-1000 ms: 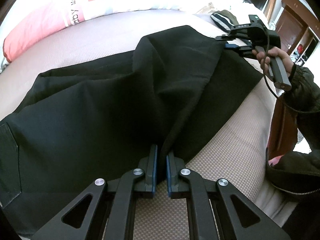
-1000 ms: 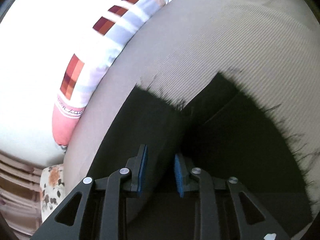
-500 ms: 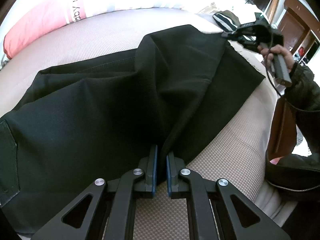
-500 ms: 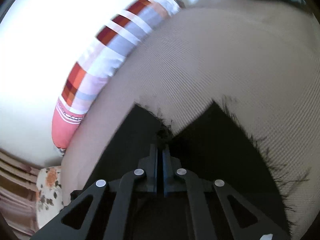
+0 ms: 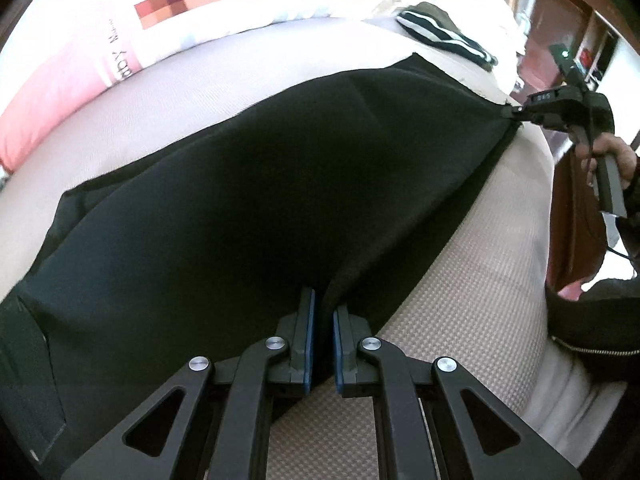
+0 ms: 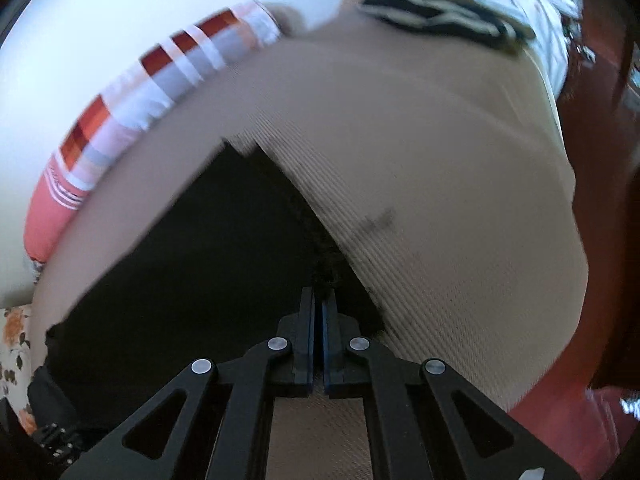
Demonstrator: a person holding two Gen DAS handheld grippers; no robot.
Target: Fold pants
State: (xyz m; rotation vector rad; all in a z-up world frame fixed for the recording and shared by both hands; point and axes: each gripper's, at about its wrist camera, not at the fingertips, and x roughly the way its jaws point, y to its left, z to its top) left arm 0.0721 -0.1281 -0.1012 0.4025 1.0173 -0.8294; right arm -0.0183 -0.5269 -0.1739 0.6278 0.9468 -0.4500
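On the bed [image 5: 460, 280], beside pillow [image 5: 72, 80] lettered "baby": left gripper [image 5: 322, 320] and right gripper [image 6: 319, 316] both pinch pants [image 5: 240, 200]; right jaws just closed.

Pants [image 5: 240, 220] cropped at left edge; striped garment [image 6: 440, 12] motion-blurred

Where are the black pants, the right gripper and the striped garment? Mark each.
black pants [image 5: 248, 184], left wrist view, middle of the spread cloth.
right gripper [image 5: 514, 111], left wrist view, tips pinching the pants' hem corner.
striped garment [image 5: 444, 34], left wrist view, its middle stripes.
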